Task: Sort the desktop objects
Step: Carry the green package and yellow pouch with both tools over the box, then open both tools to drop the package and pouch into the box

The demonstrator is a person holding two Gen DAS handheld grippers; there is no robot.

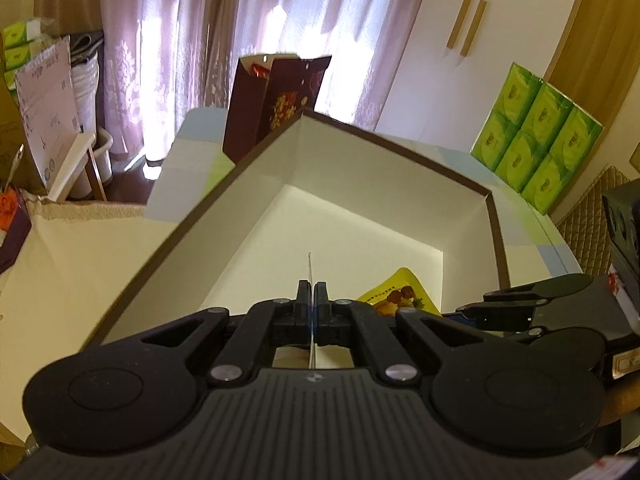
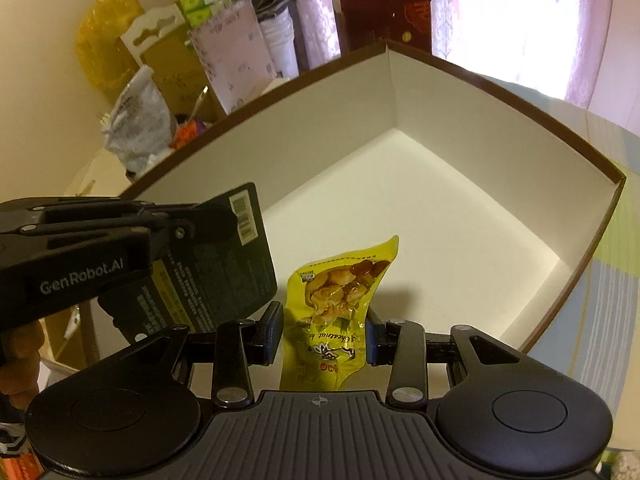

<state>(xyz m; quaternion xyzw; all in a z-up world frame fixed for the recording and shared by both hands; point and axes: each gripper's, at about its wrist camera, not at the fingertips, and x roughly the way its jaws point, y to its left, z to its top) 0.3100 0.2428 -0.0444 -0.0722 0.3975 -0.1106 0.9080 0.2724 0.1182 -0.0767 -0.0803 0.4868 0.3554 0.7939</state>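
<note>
While its lower end hides behind the right hand-held gripper (image 2: 325,334), the yellow chestnut packet (image 2: 340,304) hangs clamped over the open box (image 2: 472,128); the left hand-held gripper (image 1: 312,300) pinches a dark printed card (image 2: 224,264) edge-on.

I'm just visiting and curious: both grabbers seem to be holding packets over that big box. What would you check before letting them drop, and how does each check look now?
1. Box open, nothing covering it: ok.
2. Bare floor in the box for both packets: ok, the white bottom shows nothing lying on it.
3. Right gripper over the box: ok; the yellow snack pouch between its jaws points at the box floor.
4. Right grip firm: cannot tell; the jaws flank the pouch, but contact is unclear.
5. Left gripper shut on the dark flat packet: ok.
6. Dark packet over the box: ok, its upper corner crosses the near wall.
</note>
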